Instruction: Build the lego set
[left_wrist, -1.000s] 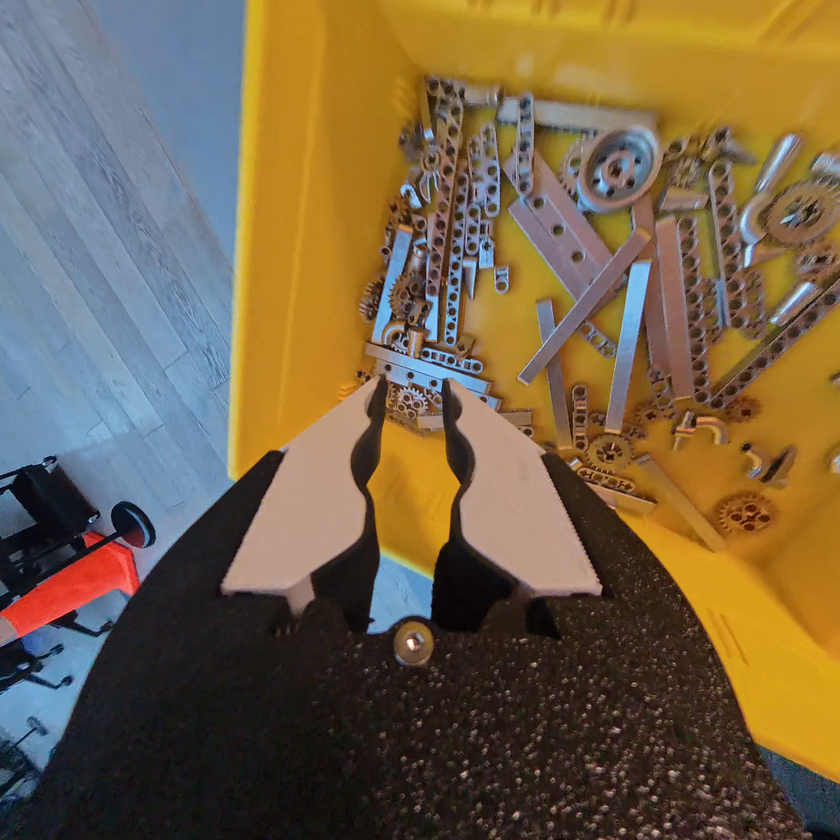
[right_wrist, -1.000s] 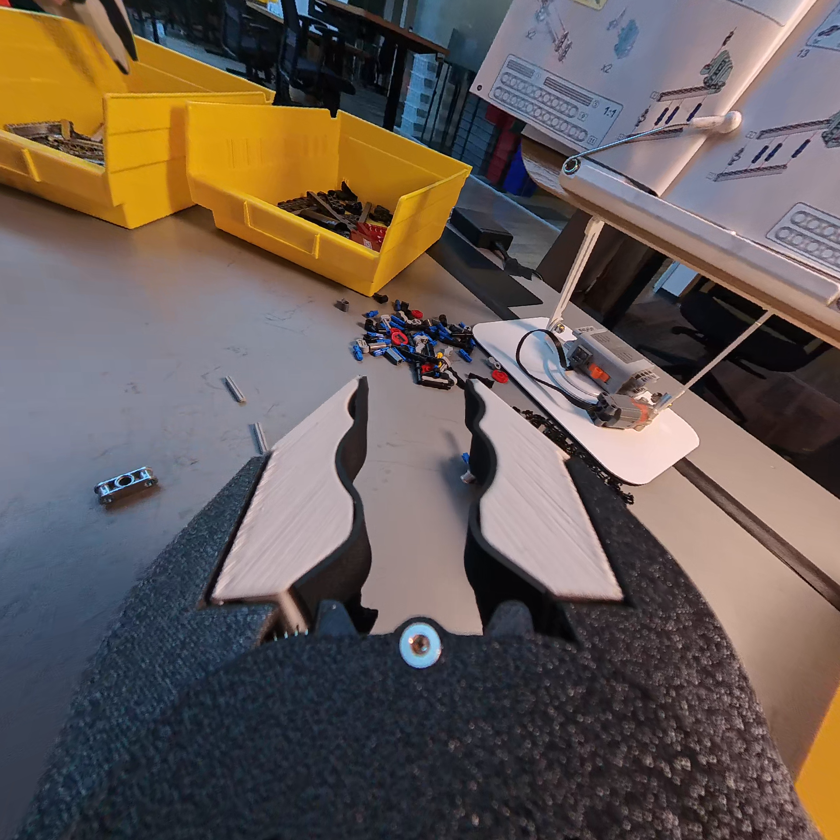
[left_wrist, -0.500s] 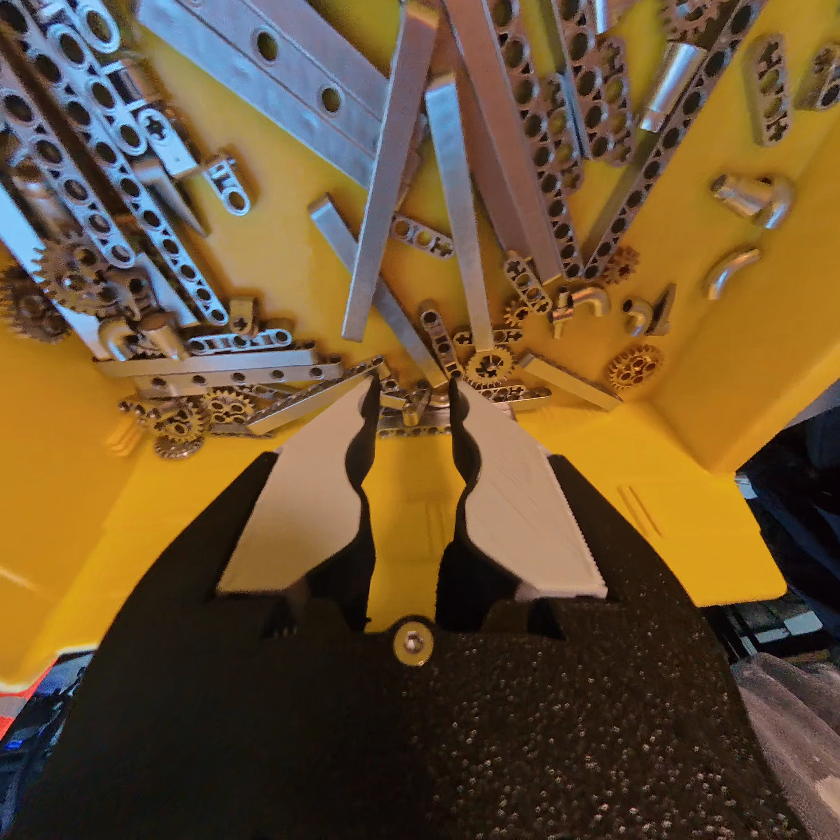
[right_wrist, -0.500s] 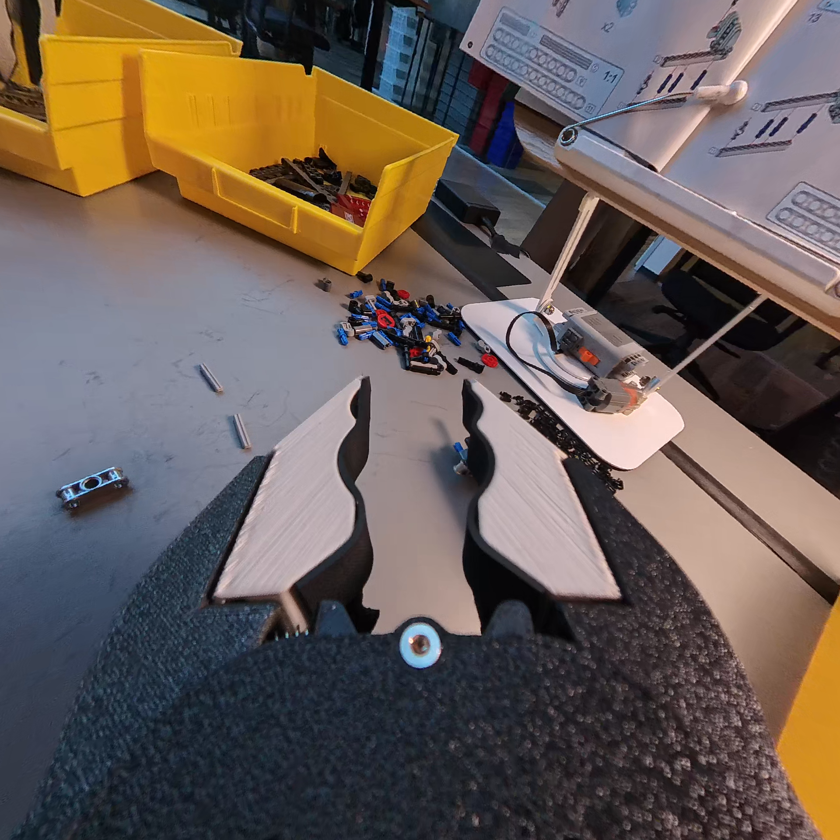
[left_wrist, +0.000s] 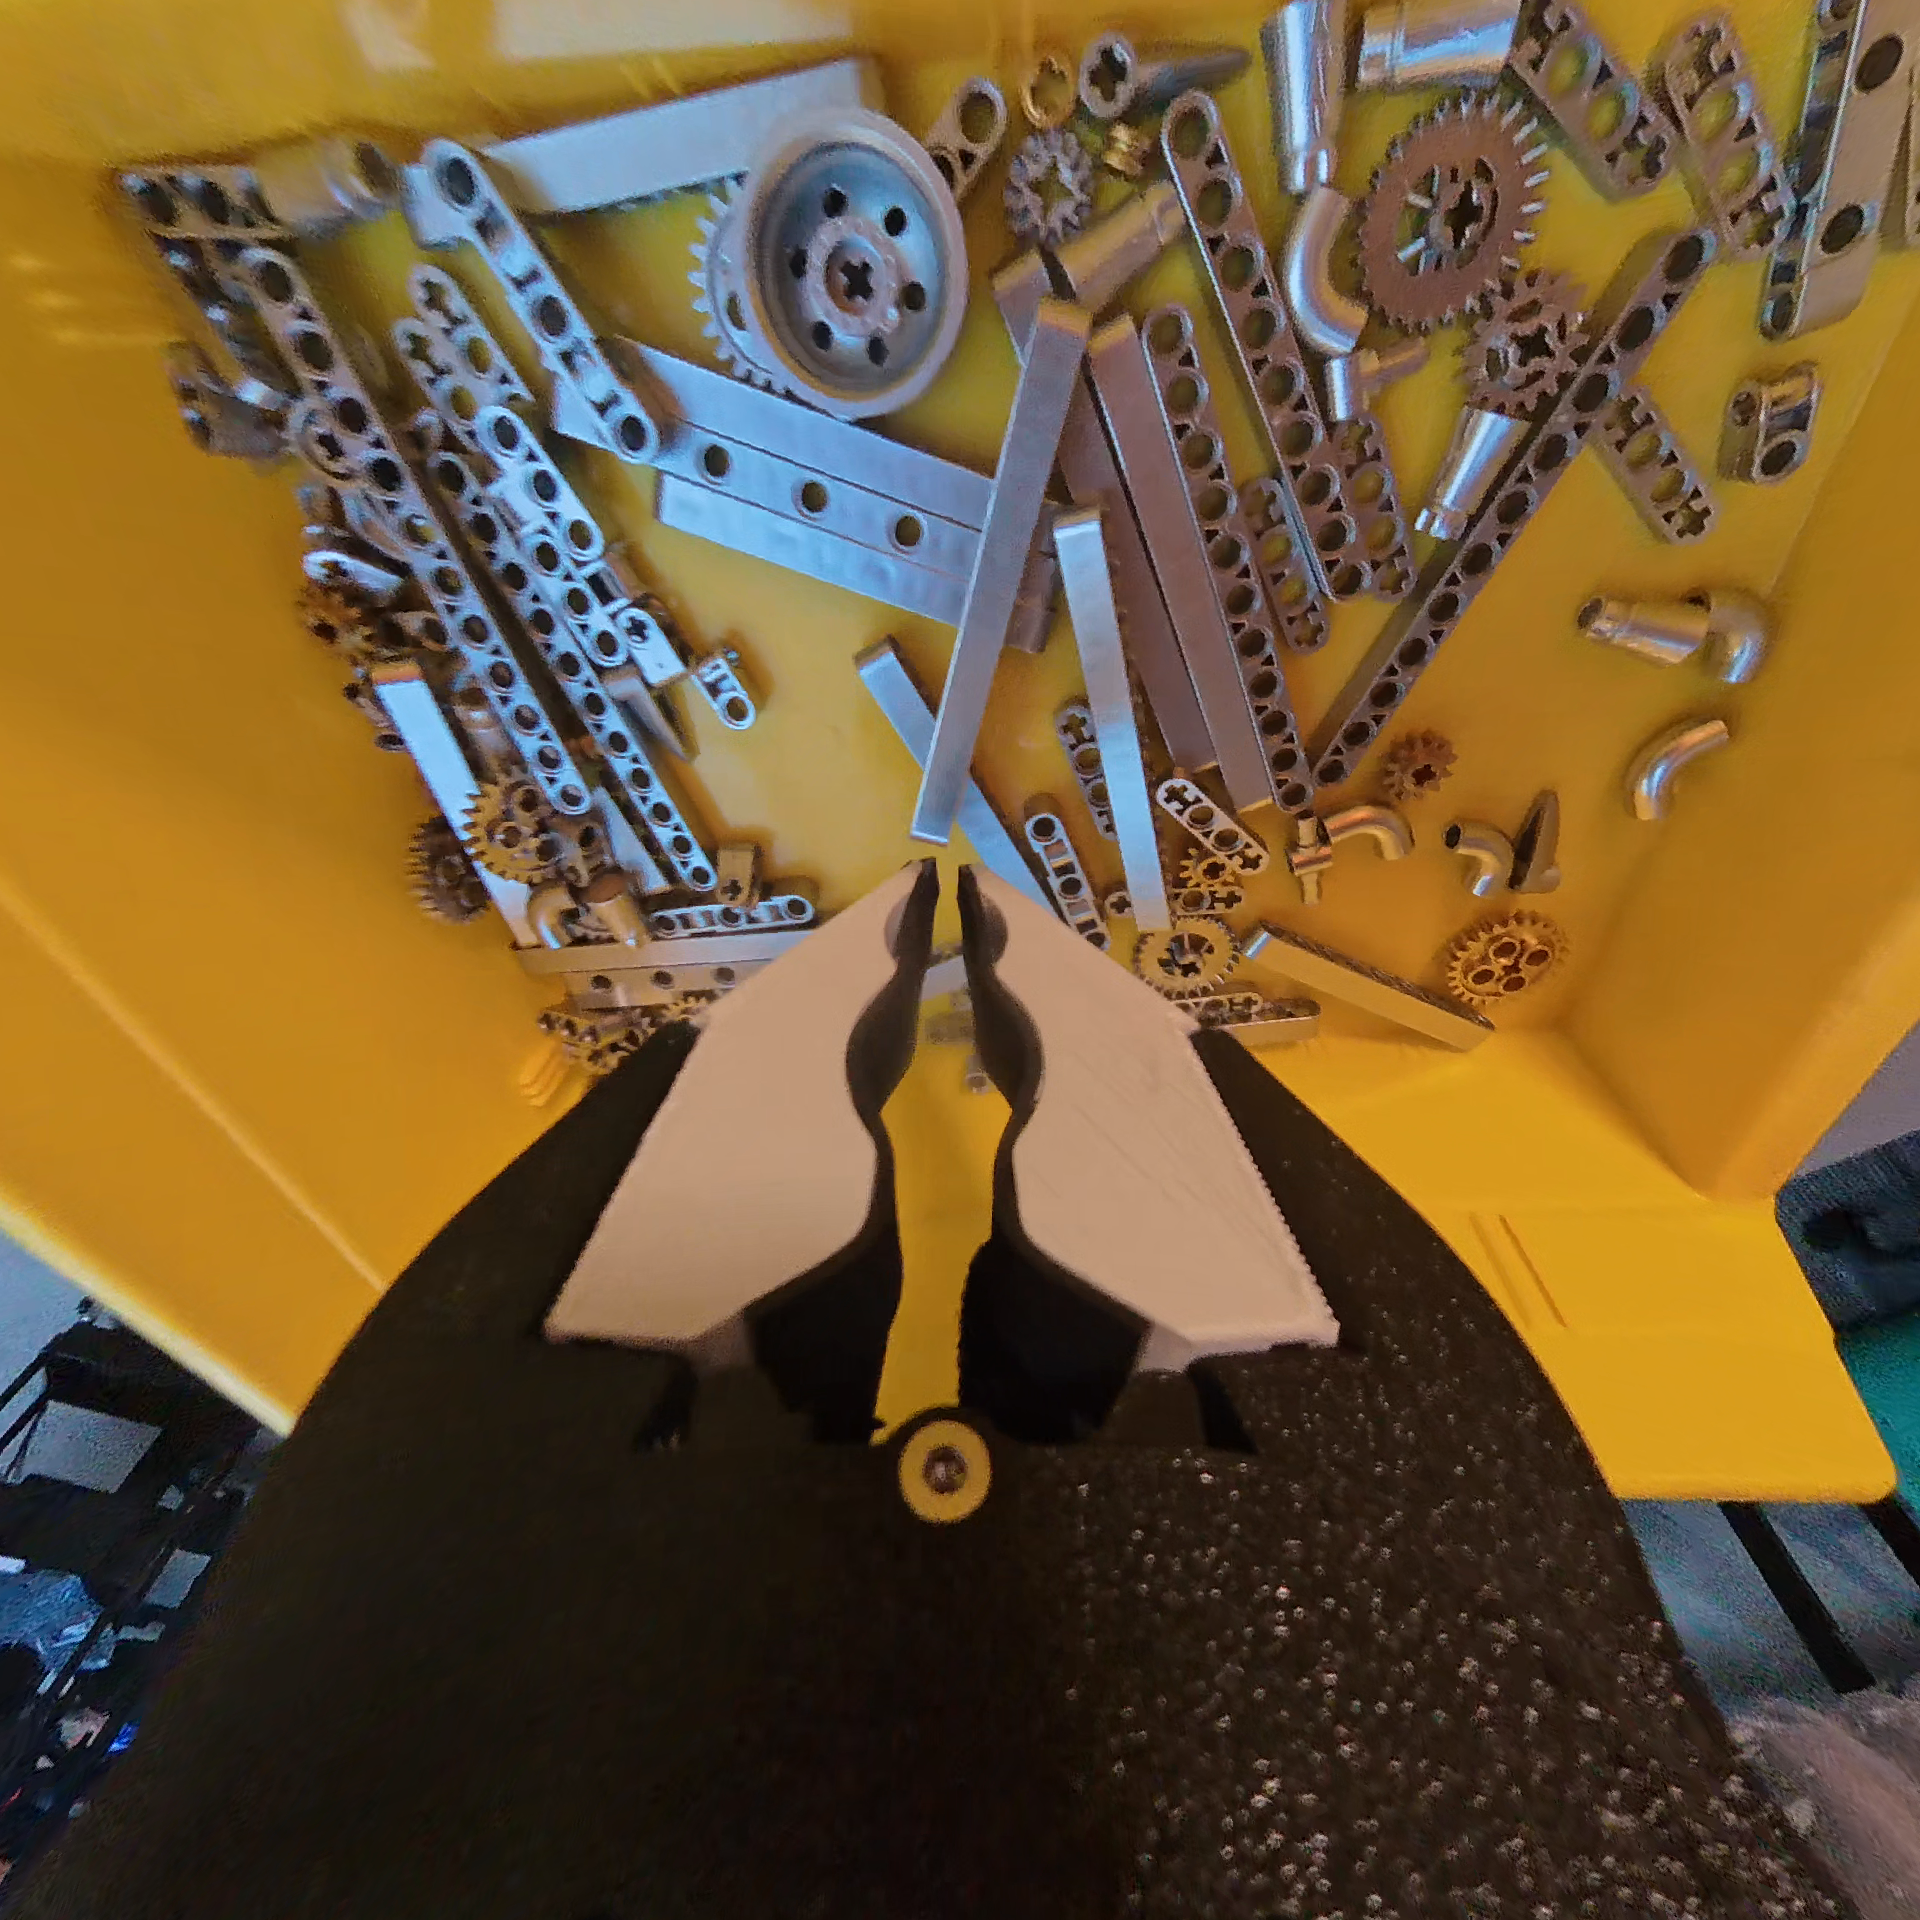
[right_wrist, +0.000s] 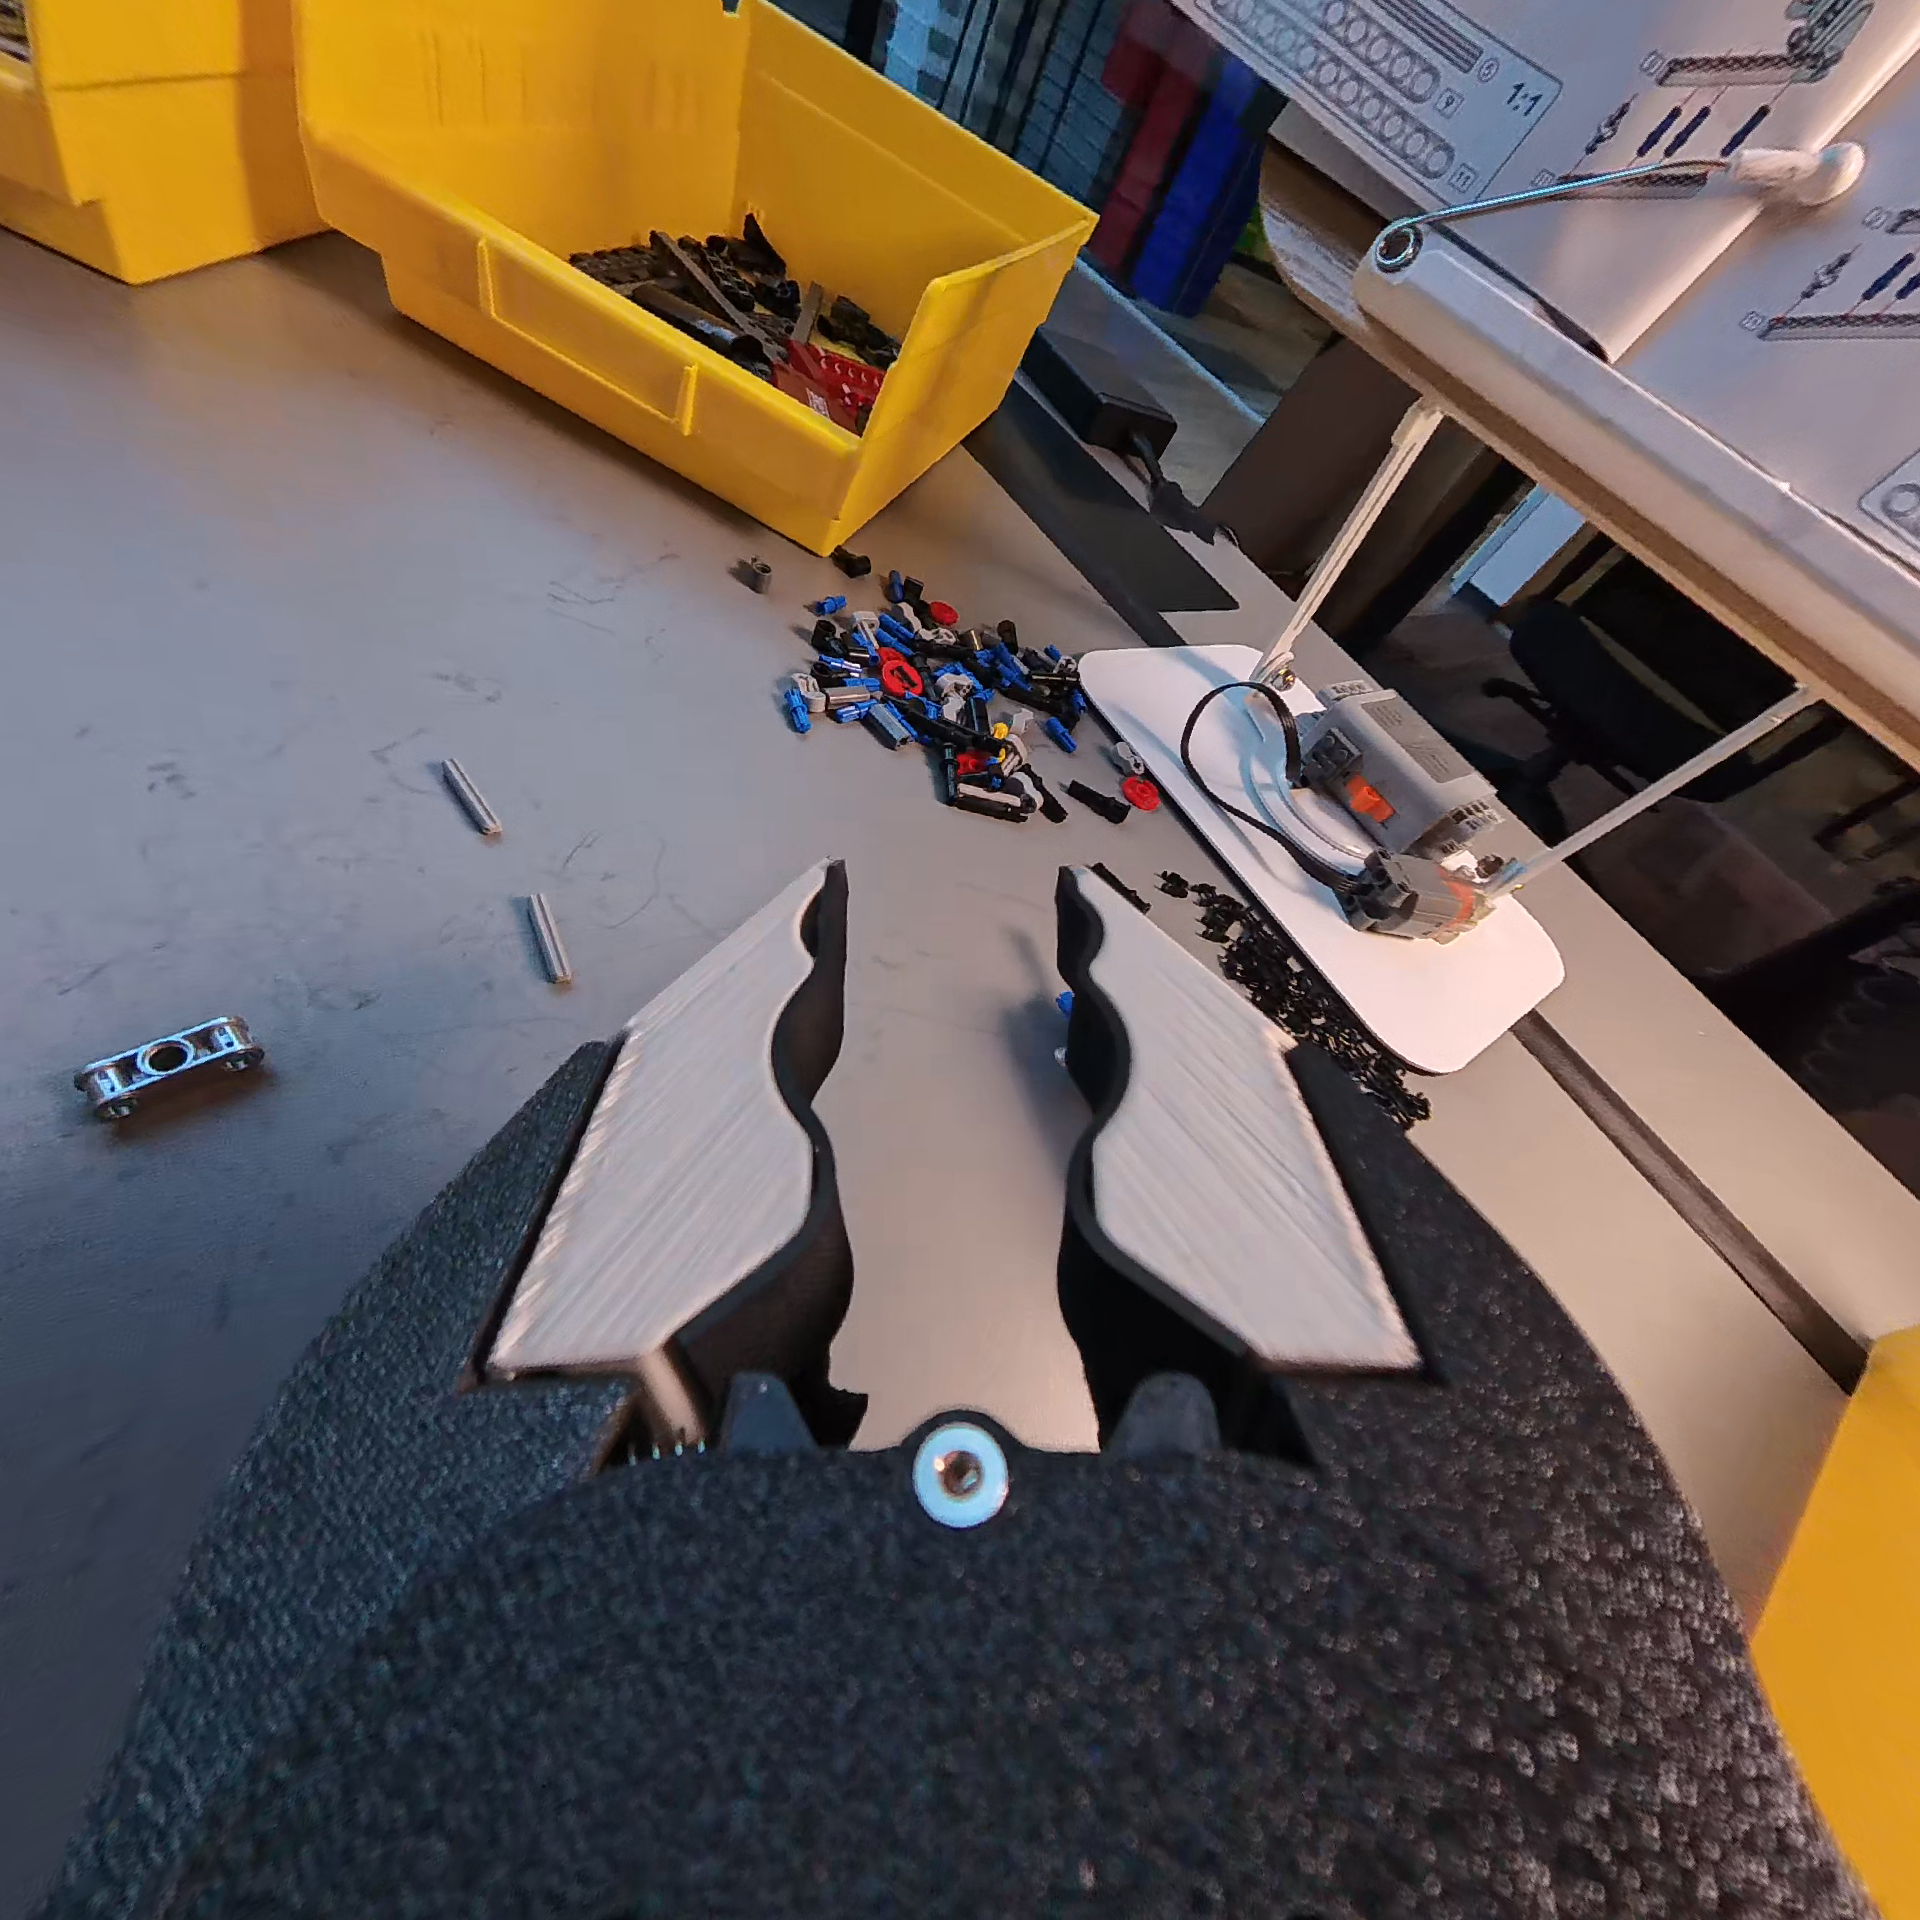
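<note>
Grey and a bit scratched, the worktop (right_wrist: 312, 582) spreads out under the right claw (right_wrist: 951, 883), which hangs just above it with its two fingers spread wide and nothing between them. Ahead of this claw lies a little heap of blue, black and red pins (right_wrist: 935, 707). Off to its left lie two thin grey rods (right_wrist: 473, 798) and a small silver link (right_wrist: 166, 1062). To its right sits a white plate (right_wrist: 1444, 997) with a grey motor box (right_wrist: 1392, 769) and a black wire on it. Farther ahead is a yellow bin of dark parts (right_wrist: 727, 301). The left claw (left_wrist: 940, 878) reaches down into another yellow bin (left_wrist: 260, 935) — this one is full of silver beams, gears and bent tubes. Its fingers are almost pressed together, with only a thin slit at the tips, and I cannot tell if a small piece is pinched there. Just ahead of the tips is the end of a flat silver bar (left_wrist: 997, 582). Farther ahead sits a big silver wheel (left_wrist: 847, 275), and a small gear (left_wrist: 1184, 951) lies just to the right.
</note>
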